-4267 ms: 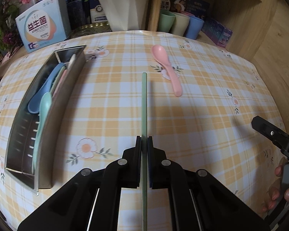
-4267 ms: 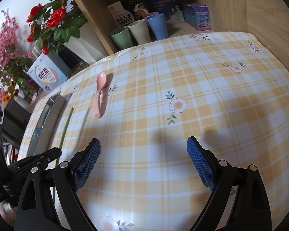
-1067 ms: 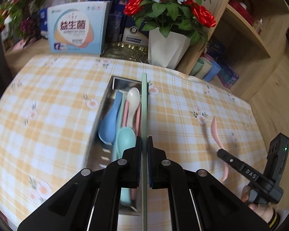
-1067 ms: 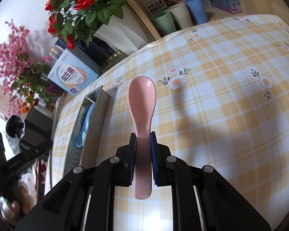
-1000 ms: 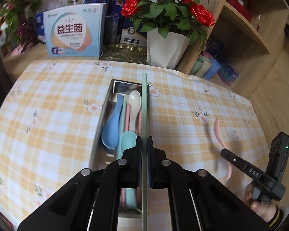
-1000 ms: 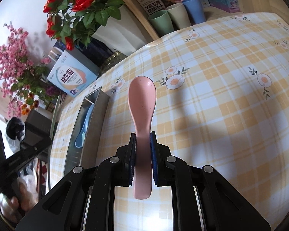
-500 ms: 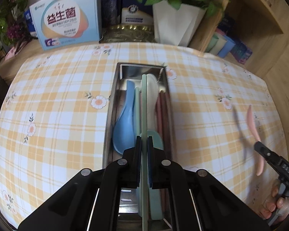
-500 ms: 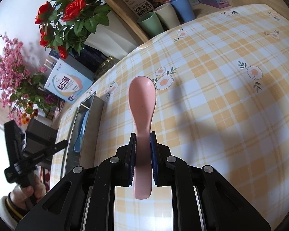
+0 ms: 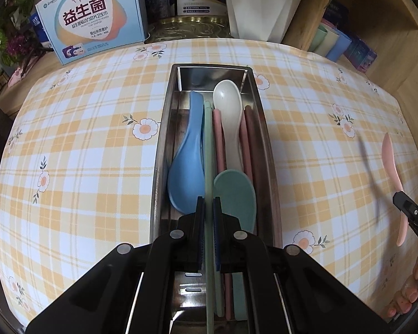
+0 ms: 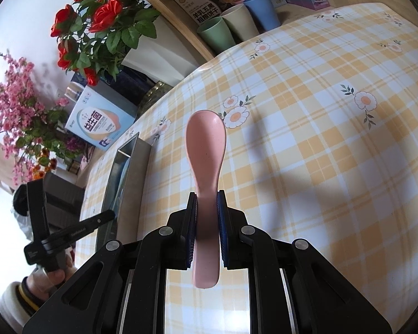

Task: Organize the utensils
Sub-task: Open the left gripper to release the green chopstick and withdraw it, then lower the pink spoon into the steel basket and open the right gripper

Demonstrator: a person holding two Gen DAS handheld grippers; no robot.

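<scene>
Left gripper [image 9: 208, 208] is clenched on the green chopstick [image 9: 208, 150], poised right over the steel tray [image 9: 161, 150] near the tabletop's far edge, and the stick's long axis runs straight along the tray's length, between the blue spoon [image 9: 186, 161] and the pink sticks. Right gripper [image 10: 206, 217], well off to the tray's right, grips the pink spoon [image 10: 206, 150], bowl forward. Left looks nearer to a drop.
</scene>
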